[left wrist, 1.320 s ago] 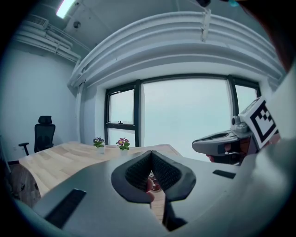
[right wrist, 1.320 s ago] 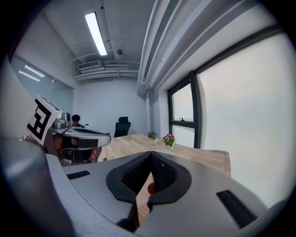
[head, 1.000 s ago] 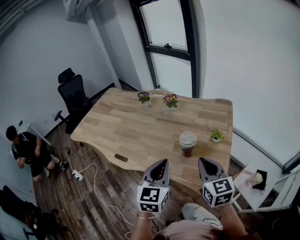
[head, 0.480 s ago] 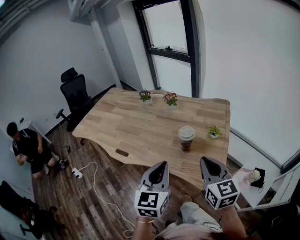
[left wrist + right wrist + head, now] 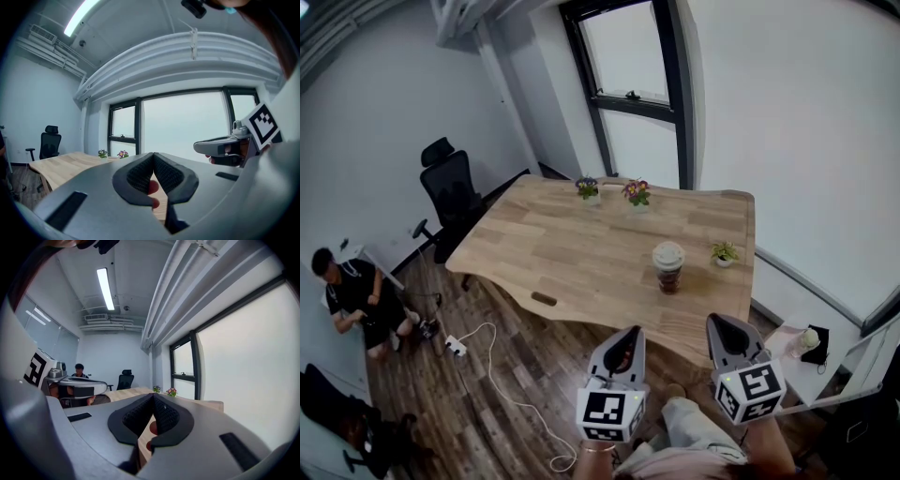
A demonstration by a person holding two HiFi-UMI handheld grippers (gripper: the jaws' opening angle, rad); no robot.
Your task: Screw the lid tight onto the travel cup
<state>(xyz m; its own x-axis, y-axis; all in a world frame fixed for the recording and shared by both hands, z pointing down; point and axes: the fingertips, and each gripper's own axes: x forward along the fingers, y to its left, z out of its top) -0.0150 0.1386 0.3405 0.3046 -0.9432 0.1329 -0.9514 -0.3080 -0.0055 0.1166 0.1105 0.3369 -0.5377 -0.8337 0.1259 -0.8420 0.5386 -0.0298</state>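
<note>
The travel cup (image 5: 667,268) stands on the wooden table (image 5: 562,253) near its right end, dark-bodied with a pale lid on top. My left gripper (image 5: 625,339) is held off the table's near edge, shut with nothing between its pads. My right gripper (image 5: 721,328) hangs beside it to the right, also shut and empty. Both point toward the table, well short of the cup. In the left gripper view the closed jaws (image 5: 153,156) hide the cup; the right gripper (image 5: 220,147) shows beside them. In the right gripper view the jaws (image 5: 153,397) meet at the tip.
Two small flower pots (image 5: 588,188) (image 5: 636,193) stand at the table's far edge, and a small green plant (image 5: 724,252) sits right of the cup. A black office chair (image 5: 450,192) is at the left. A person (image 5: 352,295) sits on the floor, far left. A cable (image 5: 502,375) lies on the floor.
Both grippers have drawn back from the table toward the bottom of the head view, and the cup and table now sit farther away. Both stay shut.
</note>
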